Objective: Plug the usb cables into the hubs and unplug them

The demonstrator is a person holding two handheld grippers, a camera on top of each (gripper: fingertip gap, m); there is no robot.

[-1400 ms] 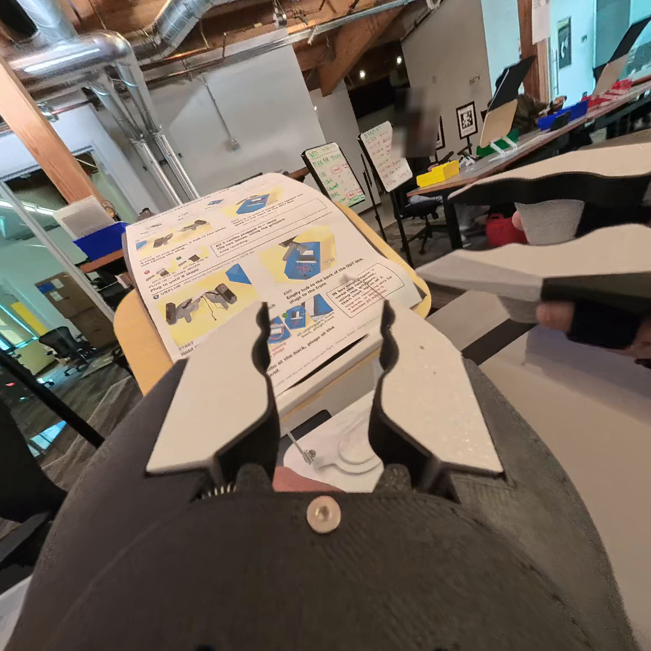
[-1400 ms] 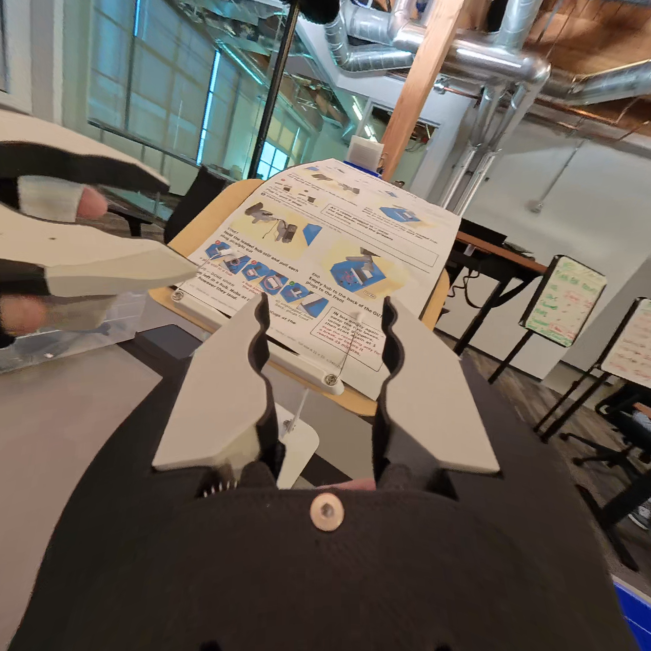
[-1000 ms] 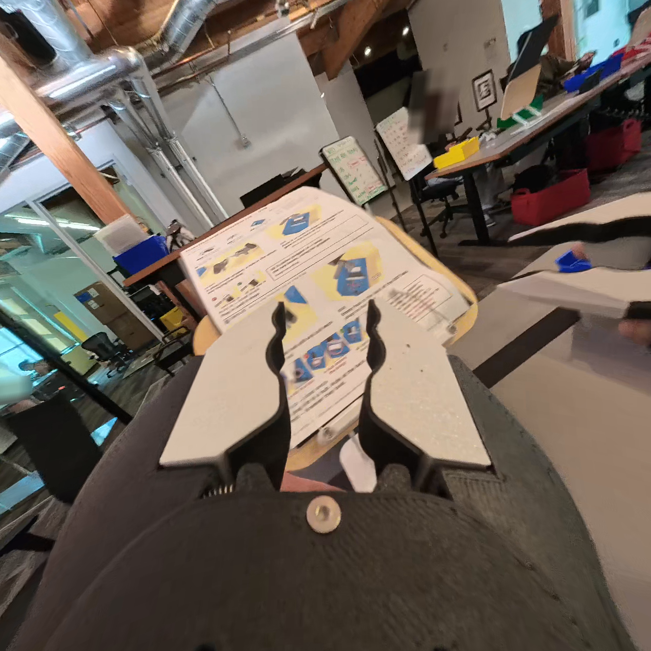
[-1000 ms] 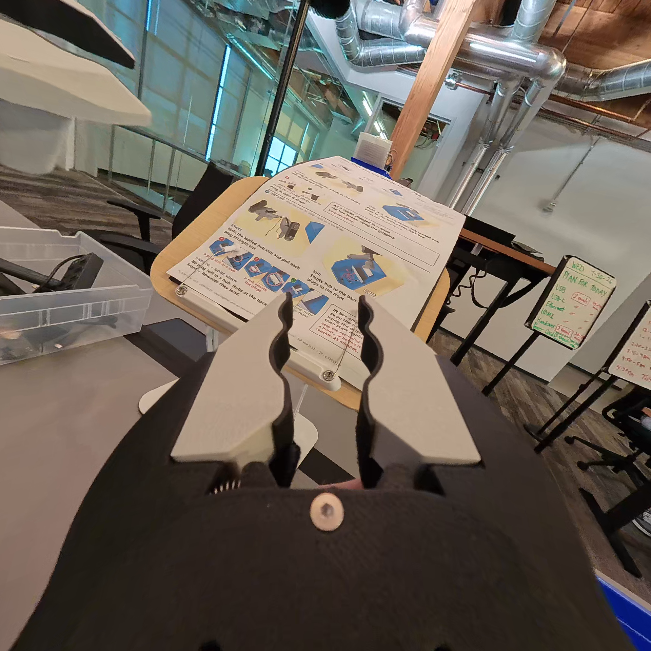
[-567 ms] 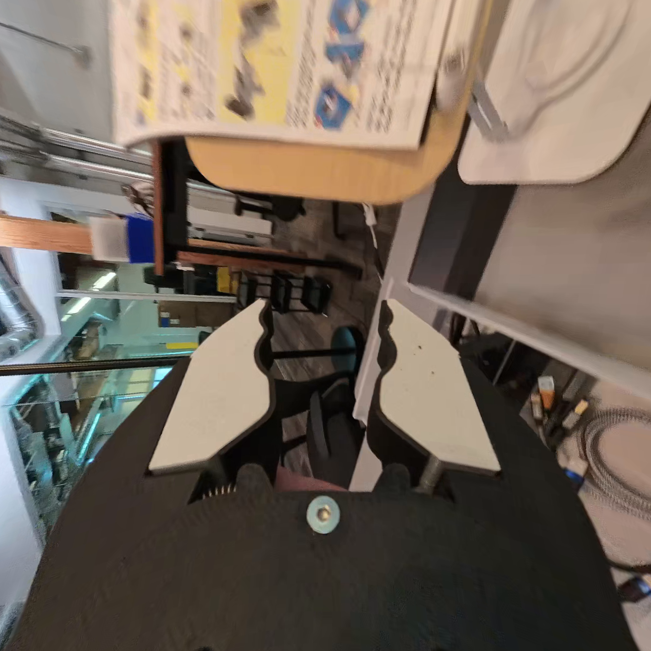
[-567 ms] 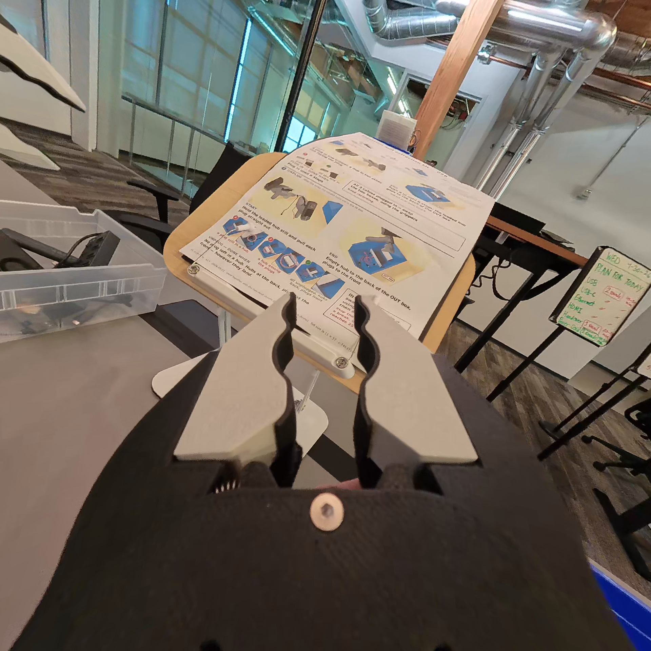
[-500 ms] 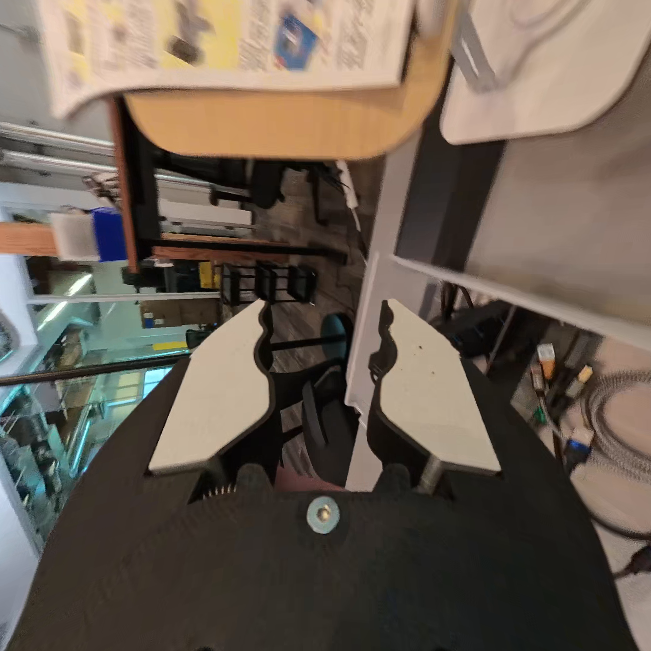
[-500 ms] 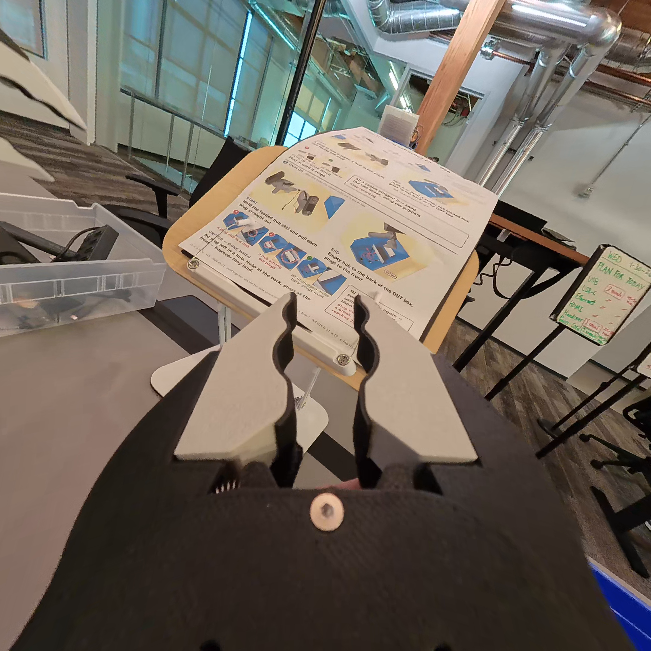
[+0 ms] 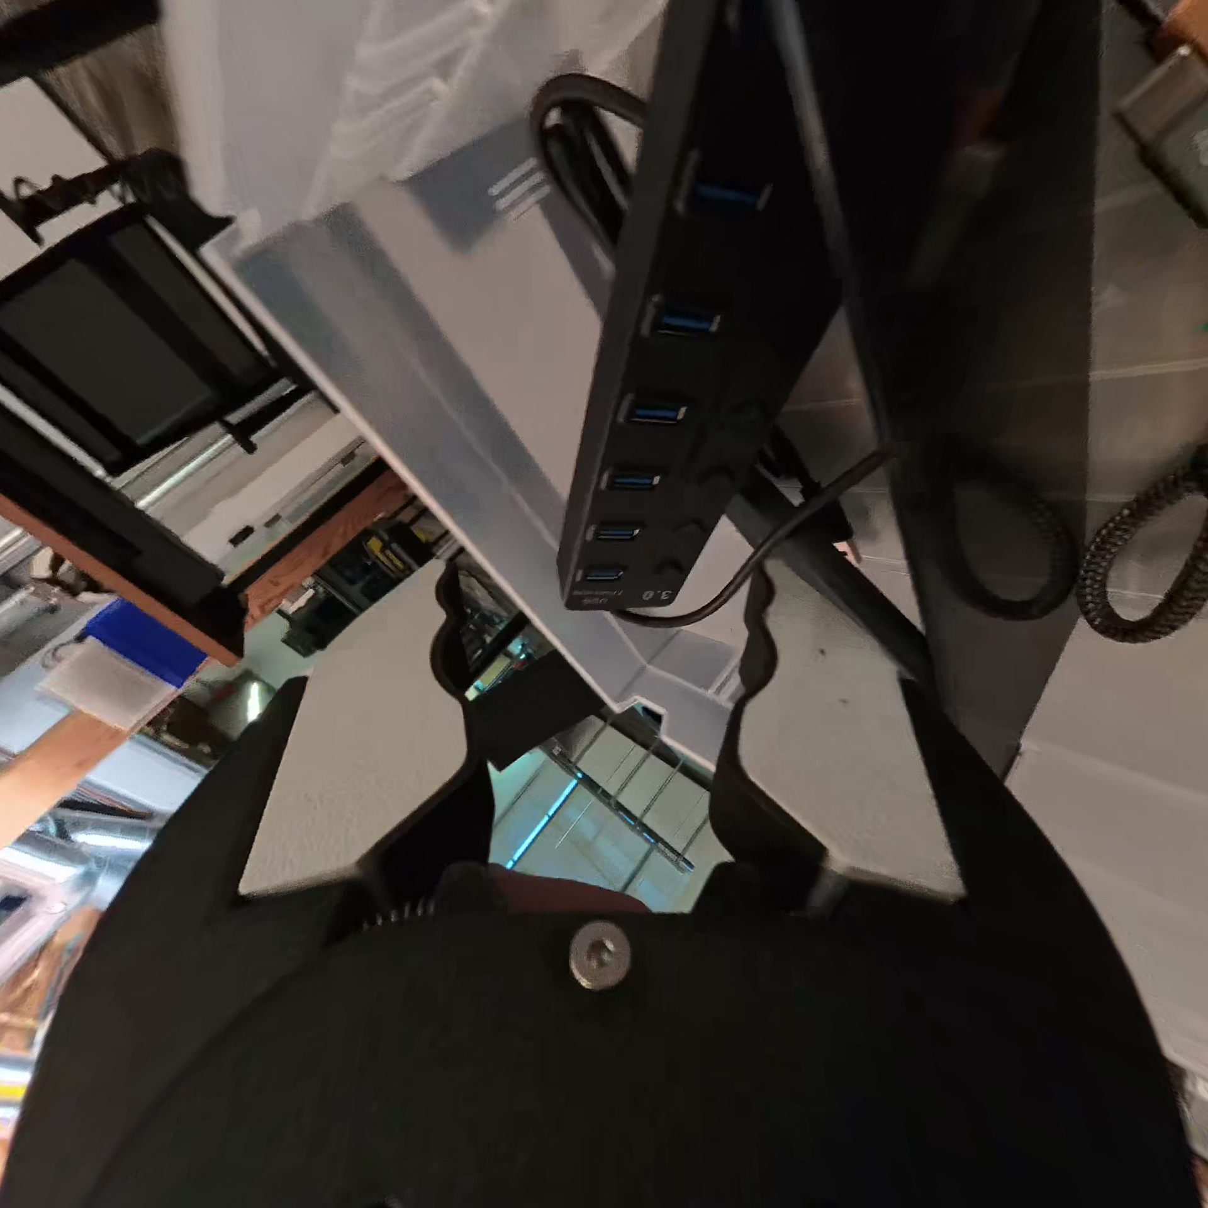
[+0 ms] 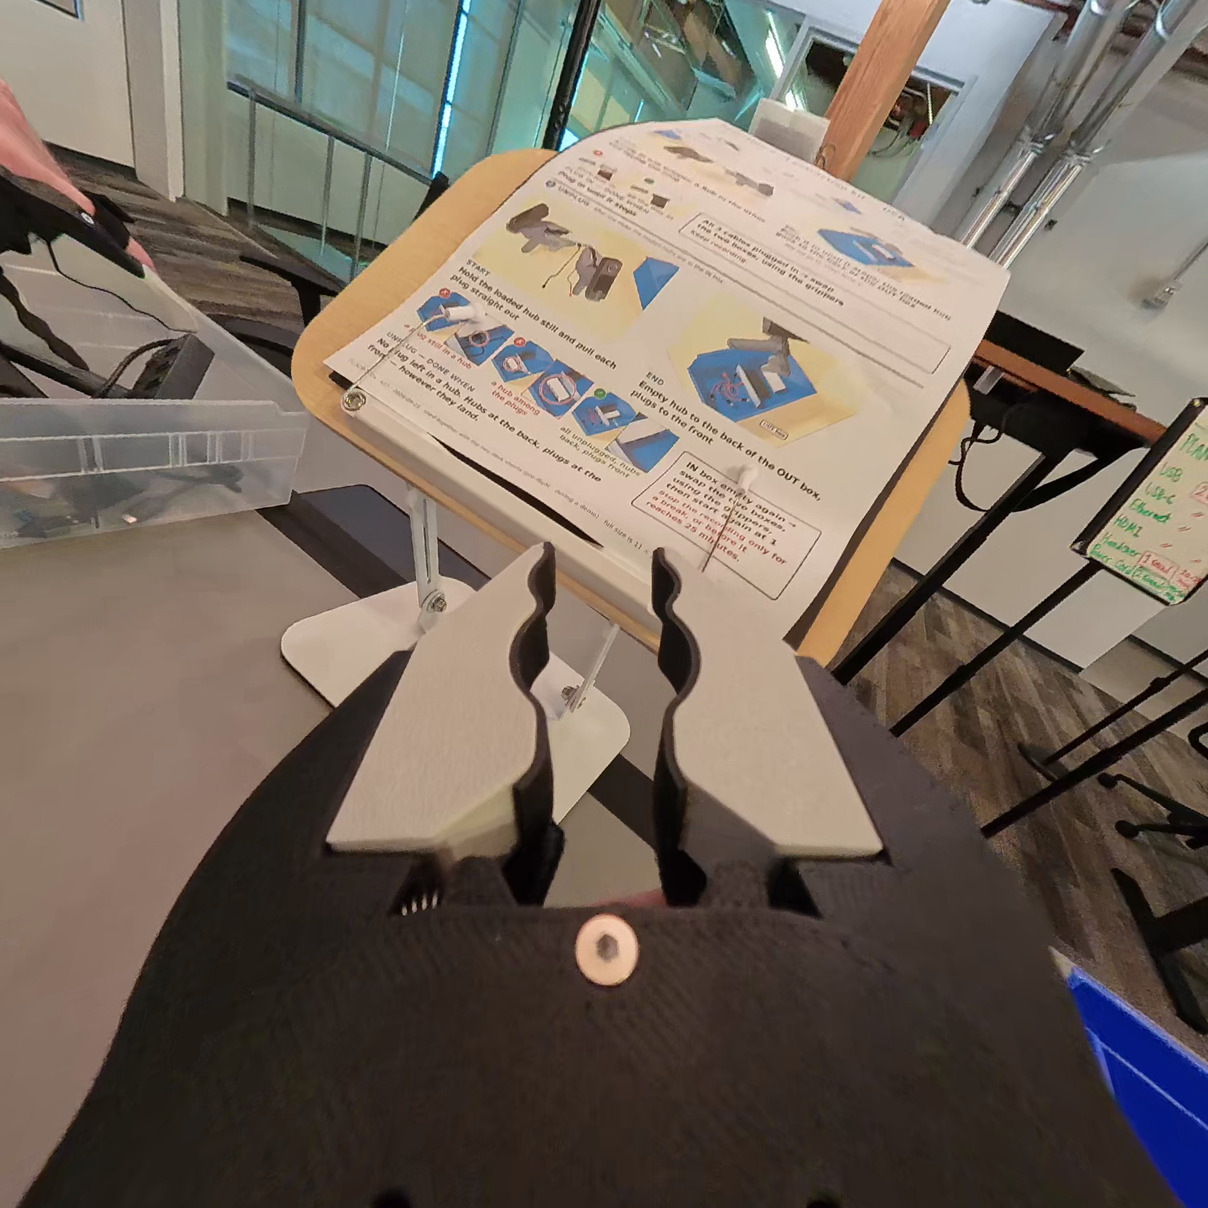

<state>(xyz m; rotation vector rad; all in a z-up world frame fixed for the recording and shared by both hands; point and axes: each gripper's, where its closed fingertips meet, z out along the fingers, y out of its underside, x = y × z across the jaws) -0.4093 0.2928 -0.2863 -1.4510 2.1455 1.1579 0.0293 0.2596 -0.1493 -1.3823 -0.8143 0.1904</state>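
Left tool [image 9: 598, 588] hangs spread wide and empty just short of a long black hub [image 9: 680, 366], blue ports in a row, lying in a clear bin [image 9: 418, 340]. Right tool [image 10: 601, 565], parted and gripping nothing, sits over the table [image 10: 131, 654].

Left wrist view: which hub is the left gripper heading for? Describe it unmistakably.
Find the clear plastic bin. Inside it, just ahead of the open left gripper, lies a long black USB hub. Its row of empty blue ports sets it apart from the braided cable alongside.

A printed instruction sheet [image 10: 660, 340] rests on a tilted wooden stand [image 10: 418, 261]; a whiteboard [image 10: 1157, 516] stands beyond.
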